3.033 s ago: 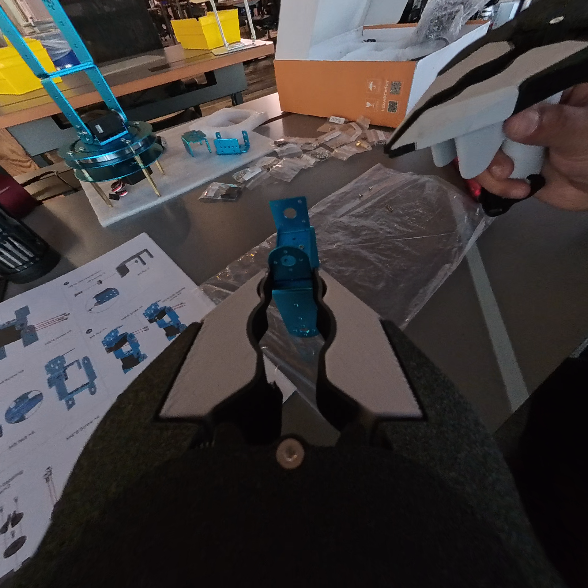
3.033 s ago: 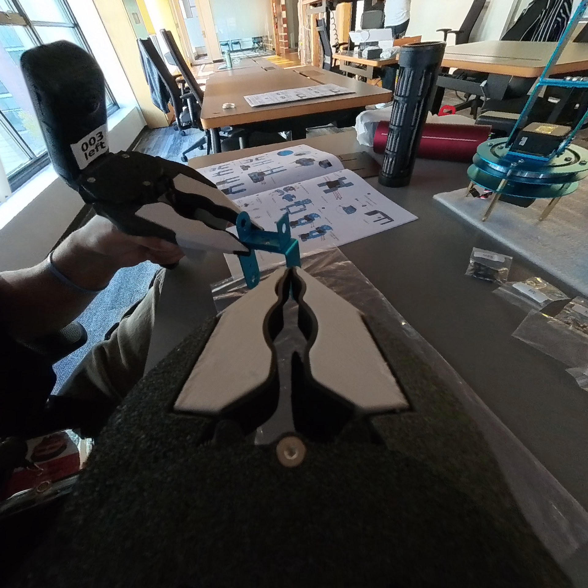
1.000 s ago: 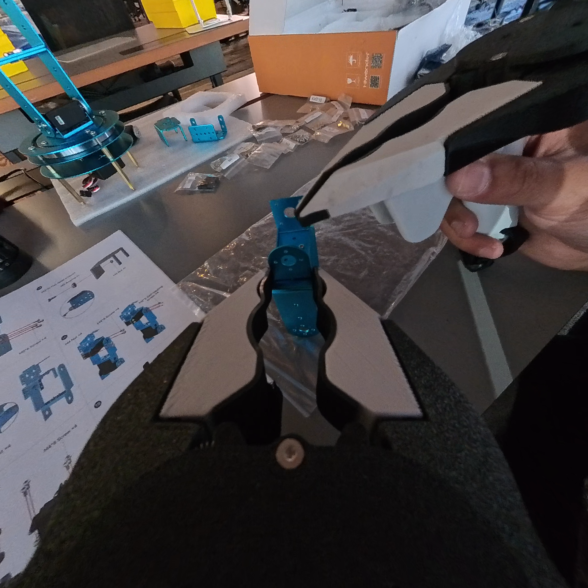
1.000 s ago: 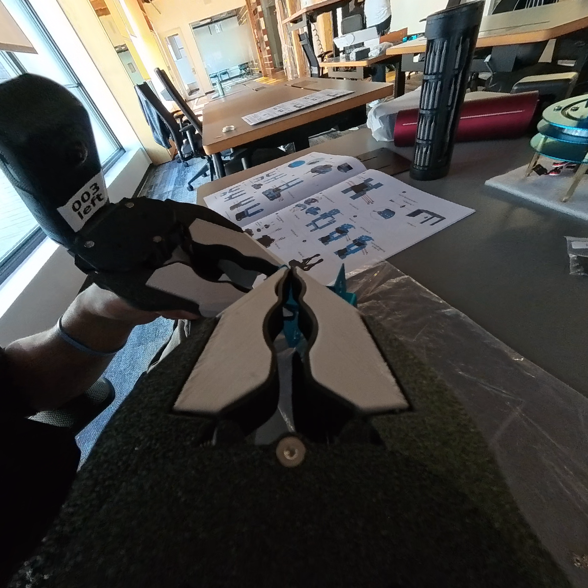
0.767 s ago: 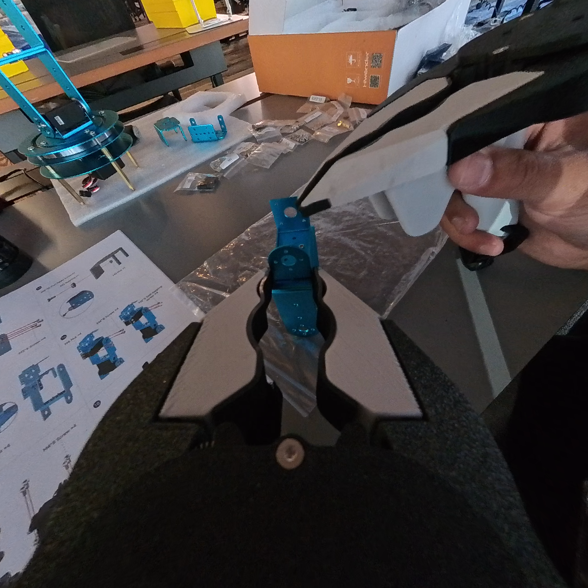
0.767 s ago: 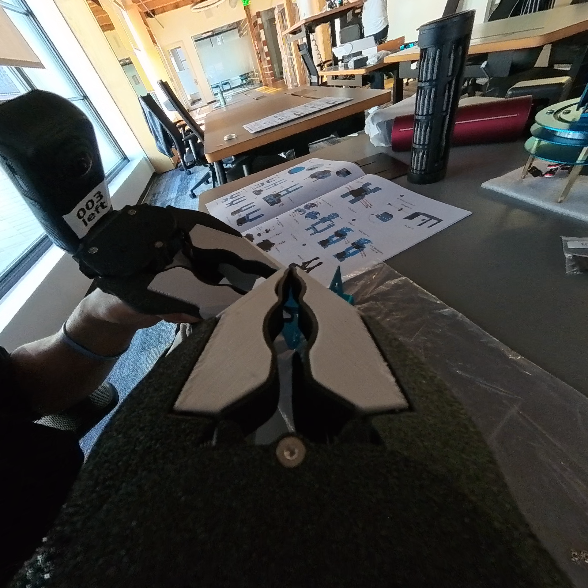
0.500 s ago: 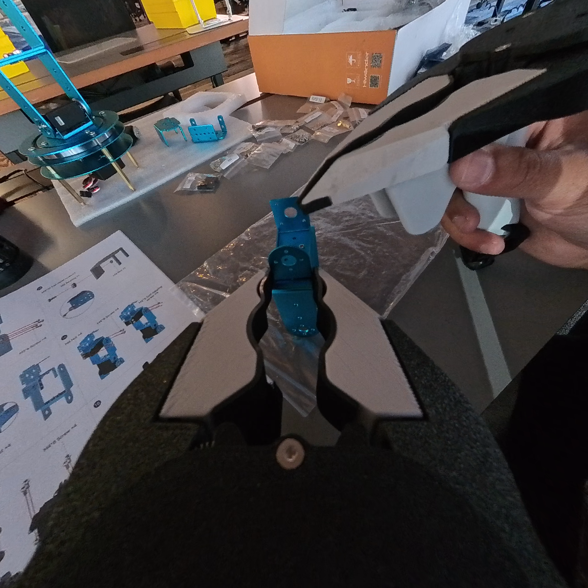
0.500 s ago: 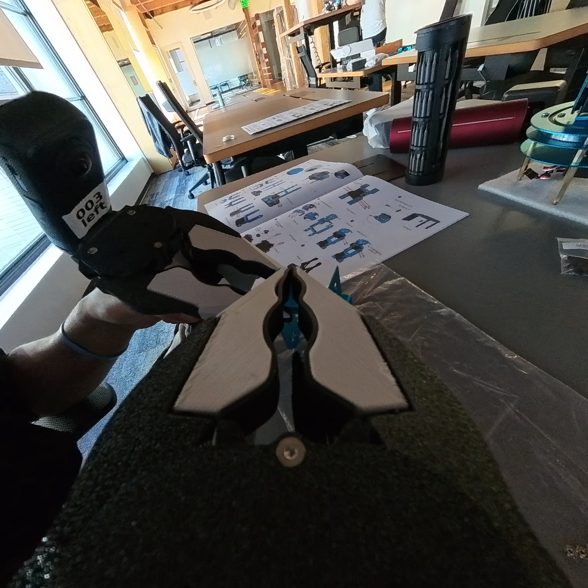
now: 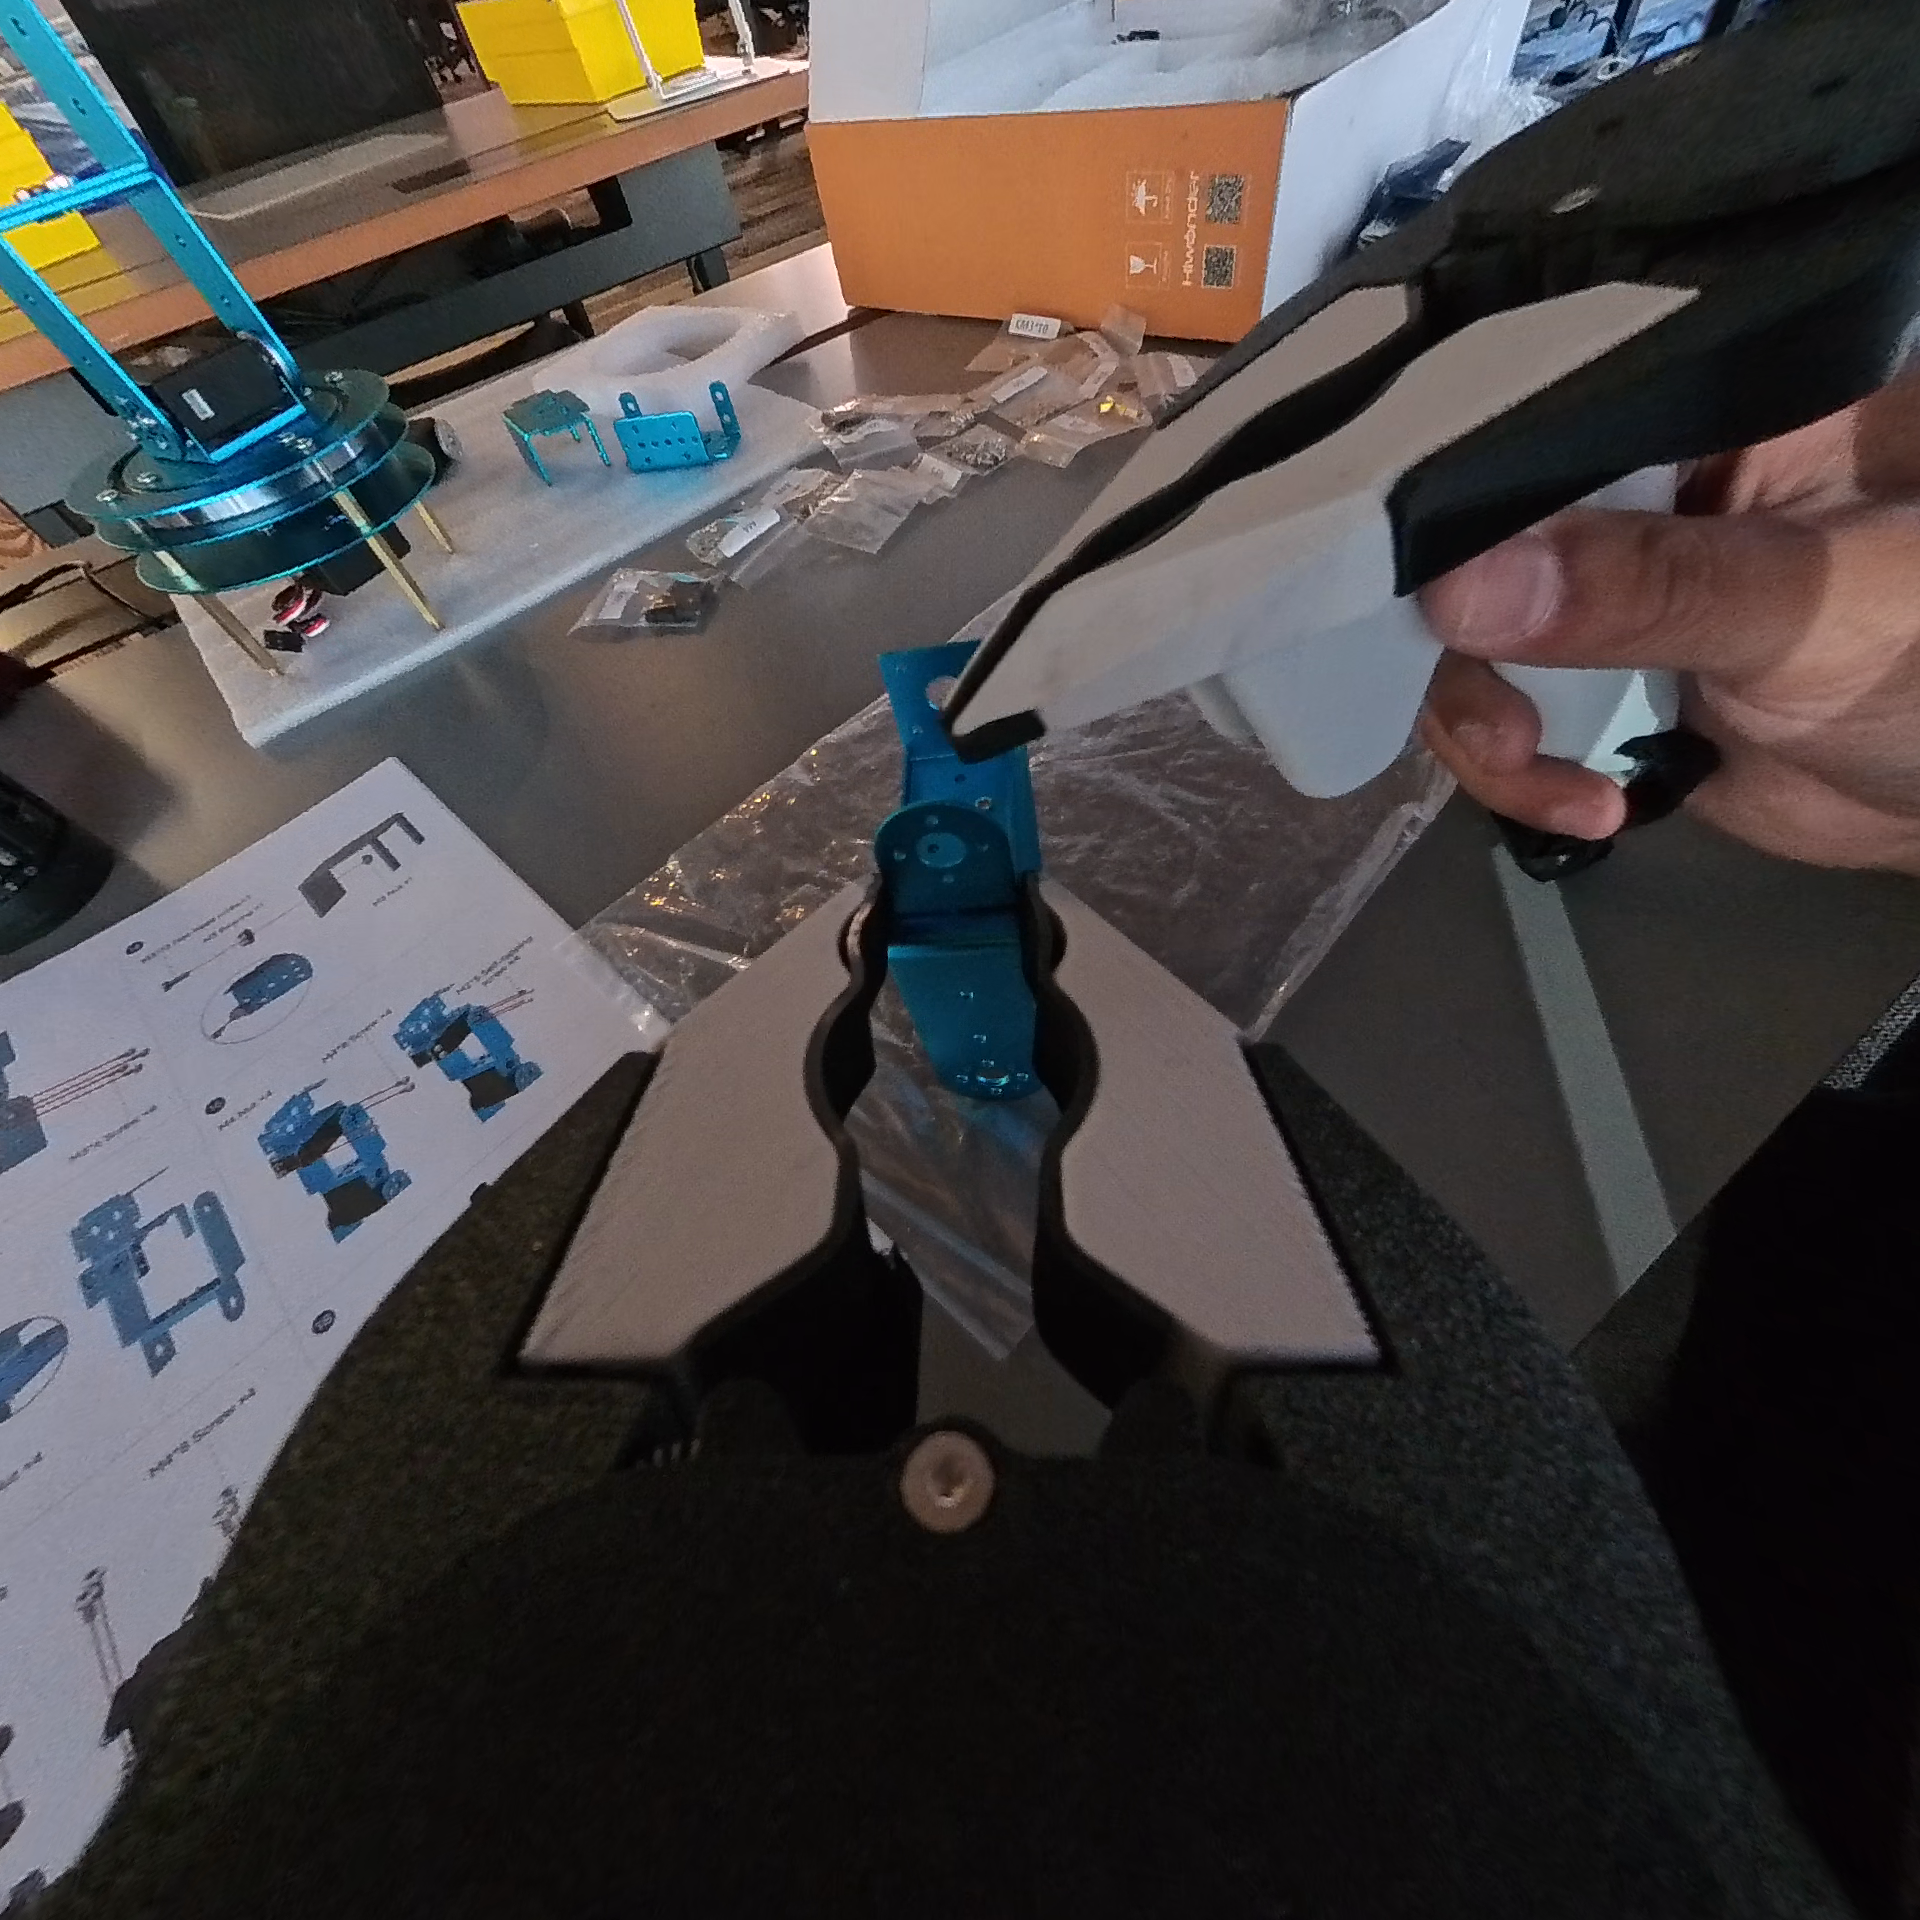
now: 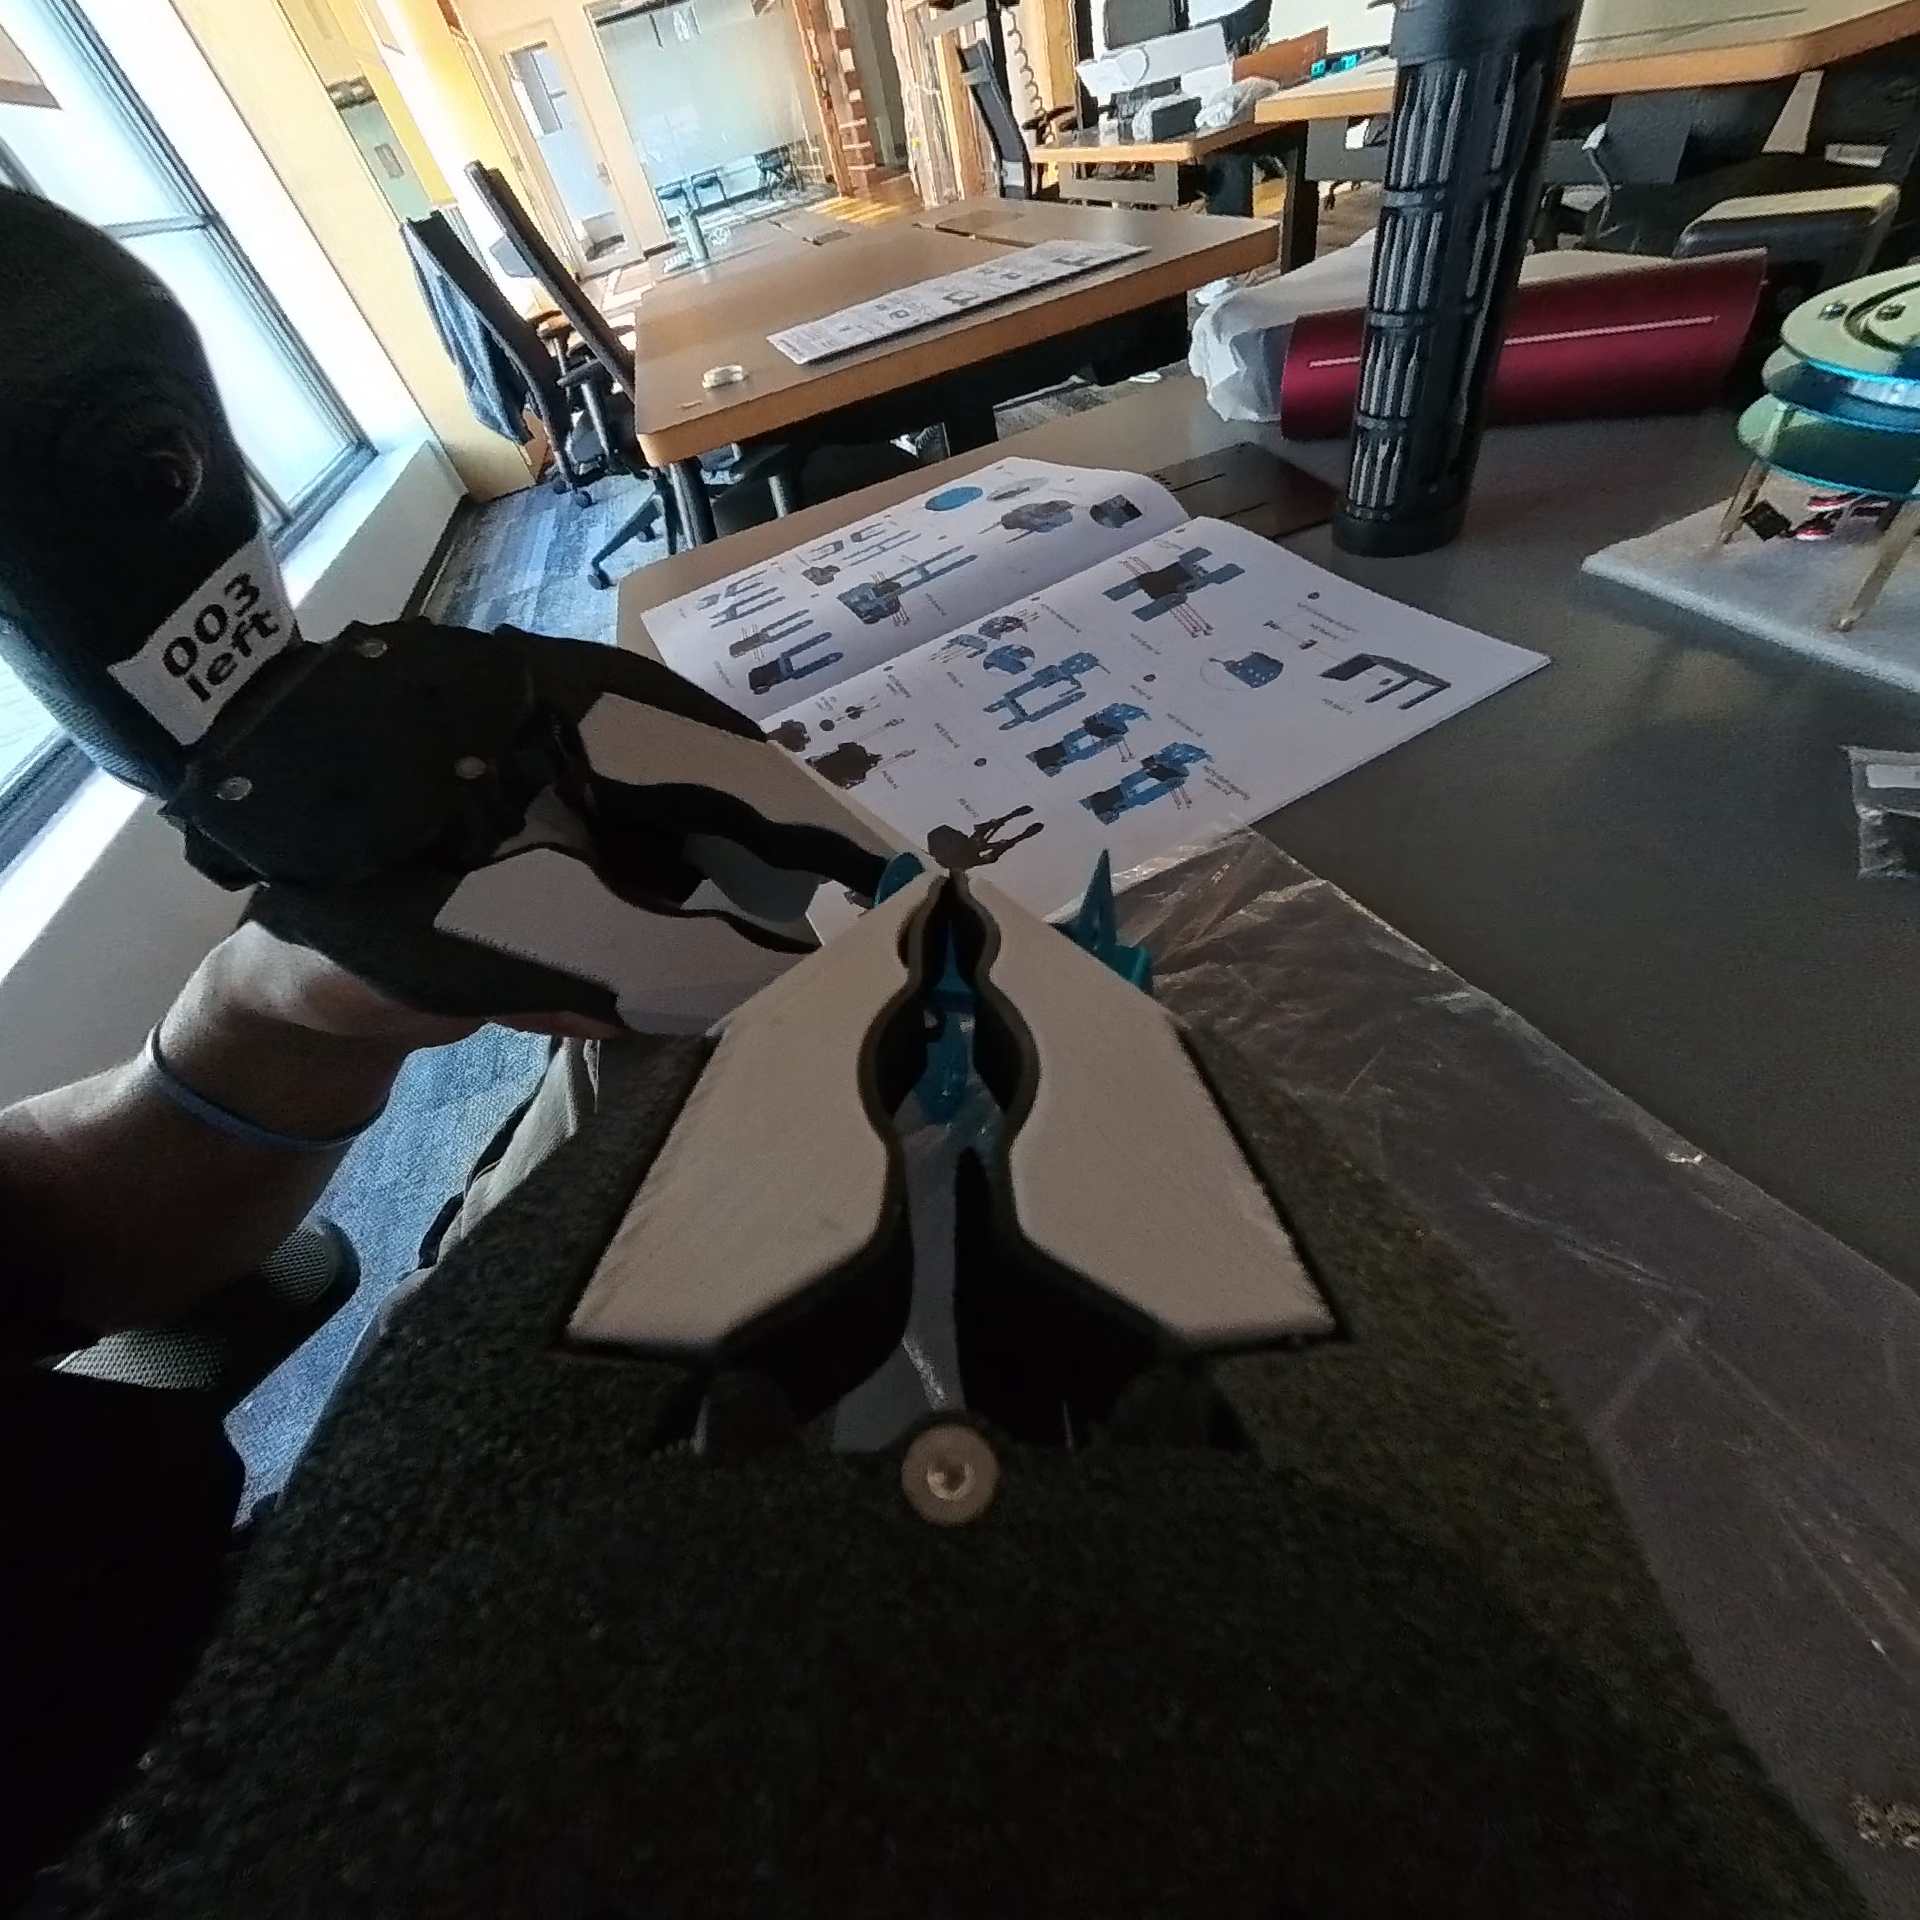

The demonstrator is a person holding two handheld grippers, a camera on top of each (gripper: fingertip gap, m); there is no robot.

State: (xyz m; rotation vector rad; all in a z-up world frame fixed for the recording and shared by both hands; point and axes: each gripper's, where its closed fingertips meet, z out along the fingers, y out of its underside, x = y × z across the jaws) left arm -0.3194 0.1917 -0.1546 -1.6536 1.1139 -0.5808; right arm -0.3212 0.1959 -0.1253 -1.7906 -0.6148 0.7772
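My left gripper (image 9: 951,899) is shut on a blue metal bracket (image 9: 961,997) and holds it upright above a clear plastic sheet (image 9: 1195,862). The bracket's round holed end and a tab with a hole stick out past my fingertips. My right gripper (image 9: 987,727) comes in from the upper right, held by a hand (image 9: 1714,675), jaws shut, with its tips against that upper tab. In the right wrist view my right gripper (image 10: 948,883) is shut and the bracket (image 10: 1101,935) shows just behind and beside its tips. The left gripper (image 10: 847,914) reaches in from the left.
An open instruction booklet (image 9: 208,1091) lies at the left and also shows in the right wrist view (image 10: 1091,665). Behind are a white foam board (image 9: 499,592) with a blue round assembly (image 9: 239,468), loose blue brackets (image 9: 665,436), small parts bags (image 9: 883,488) and an orange box (image 9: 1039,218). A black cylinder (image 10: 1444,281) stands far back. My two grippers' fingertips are within a few centimetres of each other. The black cylinder (image 10: 1444,281) is about 35 centimeters from both grippers' fingertips.
The right gripper has come from up at the right down to the bracket's top tab and stays against it with small shifts. The left gripper keeps hold of the bracket.
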